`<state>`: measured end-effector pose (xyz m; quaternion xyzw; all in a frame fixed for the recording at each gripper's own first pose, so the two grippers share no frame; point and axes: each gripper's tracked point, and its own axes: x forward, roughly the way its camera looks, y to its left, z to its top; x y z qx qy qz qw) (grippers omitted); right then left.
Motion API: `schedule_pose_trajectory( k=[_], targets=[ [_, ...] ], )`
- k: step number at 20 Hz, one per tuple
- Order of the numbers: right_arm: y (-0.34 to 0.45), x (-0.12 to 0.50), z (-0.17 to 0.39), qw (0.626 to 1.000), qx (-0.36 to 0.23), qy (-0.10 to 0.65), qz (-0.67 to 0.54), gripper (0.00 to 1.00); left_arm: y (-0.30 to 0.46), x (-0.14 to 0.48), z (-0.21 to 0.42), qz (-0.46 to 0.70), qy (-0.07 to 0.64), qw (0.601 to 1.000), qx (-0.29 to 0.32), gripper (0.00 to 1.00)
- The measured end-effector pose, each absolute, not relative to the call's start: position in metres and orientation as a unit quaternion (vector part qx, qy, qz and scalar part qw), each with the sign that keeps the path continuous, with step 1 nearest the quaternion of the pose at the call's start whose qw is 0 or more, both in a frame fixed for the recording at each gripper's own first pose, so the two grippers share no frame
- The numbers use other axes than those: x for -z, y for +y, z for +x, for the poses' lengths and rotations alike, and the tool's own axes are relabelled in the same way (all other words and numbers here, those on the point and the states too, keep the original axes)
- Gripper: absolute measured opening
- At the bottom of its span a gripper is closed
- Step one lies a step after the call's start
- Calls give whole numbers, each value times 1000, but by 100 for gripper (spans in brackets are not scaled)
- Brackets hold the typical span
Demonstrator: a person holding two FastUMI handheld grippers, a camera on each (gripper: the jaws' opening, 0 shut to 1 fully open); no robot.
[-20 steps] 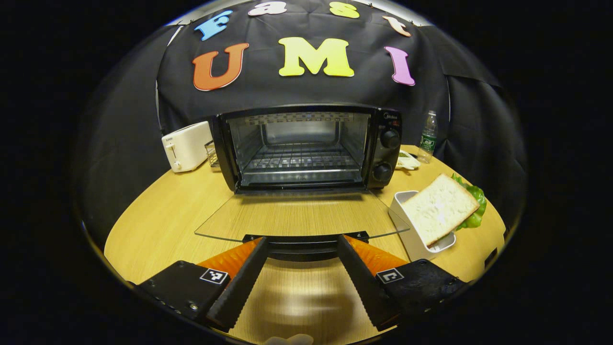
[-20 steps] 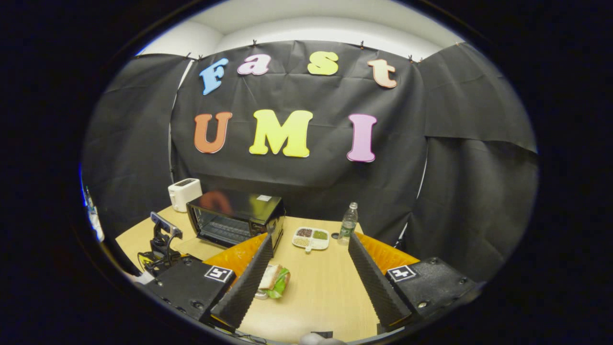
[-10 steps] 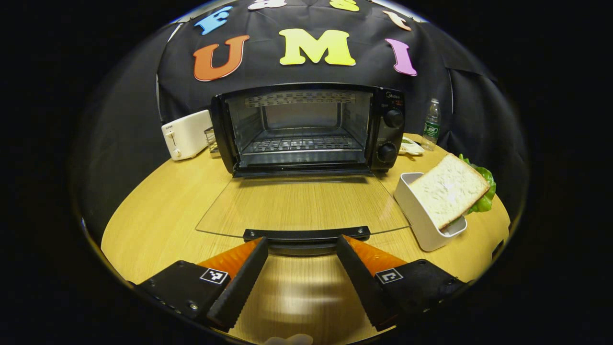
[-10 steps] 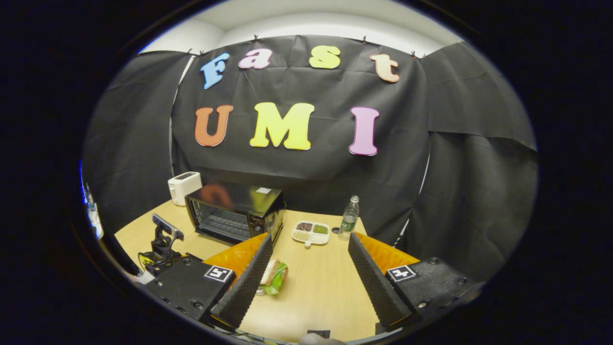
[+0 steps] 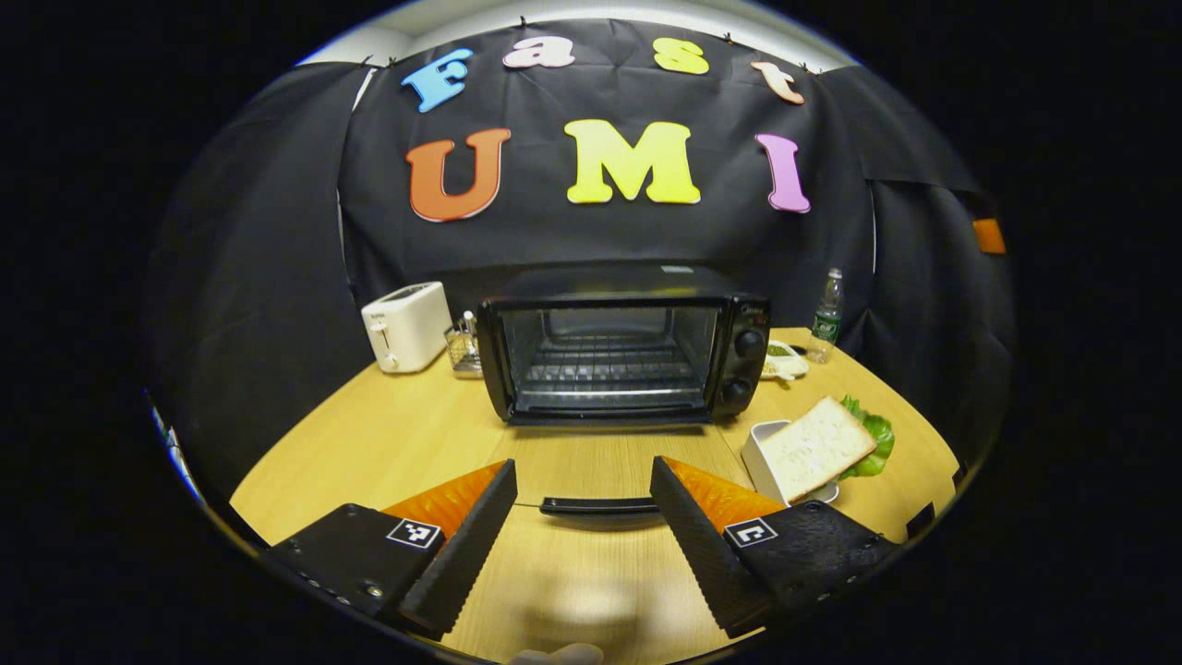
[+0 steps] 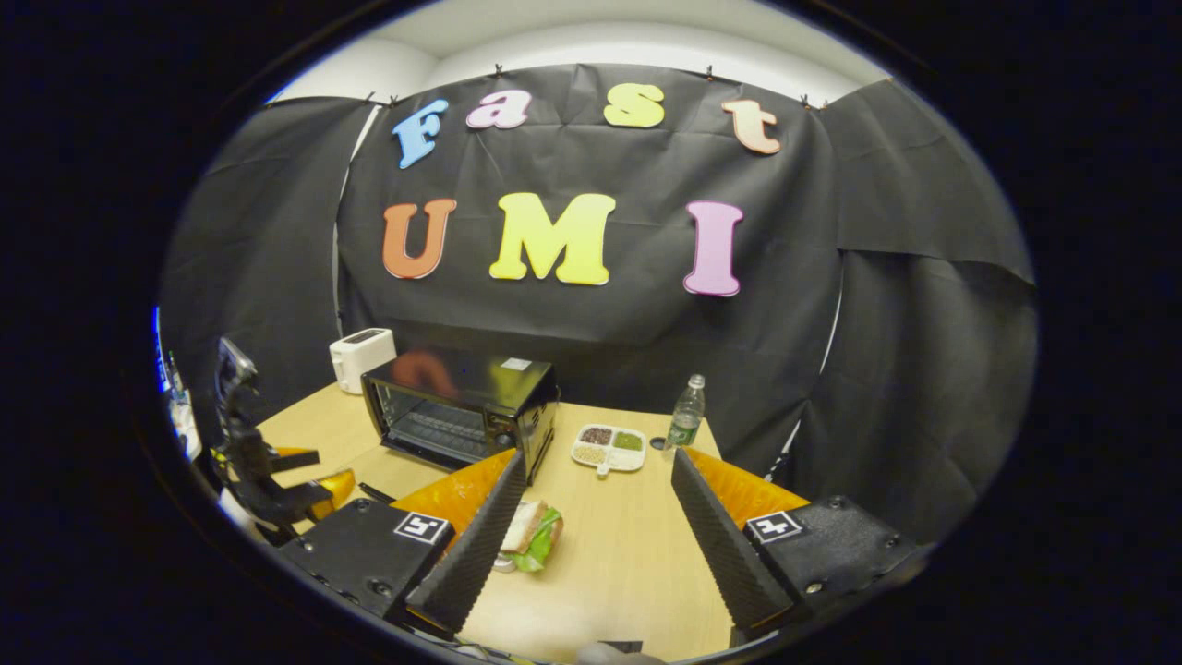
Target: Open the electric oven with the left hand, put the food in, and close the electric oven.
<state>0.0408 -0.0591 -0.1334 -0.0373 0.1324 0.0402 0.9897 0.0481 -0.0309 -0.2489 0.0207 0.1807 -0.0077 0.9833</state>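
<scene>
A: Table (image 5: 388, 443) is carrying the oven (image 5: 624, 351), door (image 5: 591, 466) lying flat open, handle (image 5: 598, 505) pointing at the camera. Rack inside is sitting bare.

B: Left gripper (image 5: 582, 480)?

A: Jaws are standing wide apart, gripping nothing, hovering just short of the handle, not touching it. Right gripper (image 6: 598, 471) is gaping wide too, holding nothing, hanging above the table.

B: Food?

A: Sandwich (image 5: 817, 446) is leaning in a white tray (image 5: 759, 462) right of the door, lettuce sticking out. Right gripper view is showing it (image 6: 528, 534) beside its left finger.

B: Rest?

A: Toaster (image 5: 406, 325) is sitting left of the oven, bottle (image 5: 826, 316) and dish (image 6: 608, 447) to the right. Oven badge and bottle label are too small to read.
</scene>
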Motion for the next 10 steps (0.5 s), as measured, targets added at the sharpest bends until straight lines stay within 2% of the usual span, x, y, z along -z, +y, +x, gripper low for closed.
schedule_pose_trajectory(
  k=[1,10],
  targets=[
    [-55,139,42,989,-43,136,-35,98,-28,232,42,20,168,986,7,96],
    [-32,230,41,972,-45,230,8,100,-19,97,-15,7,61,998,10,95]
  ],
)
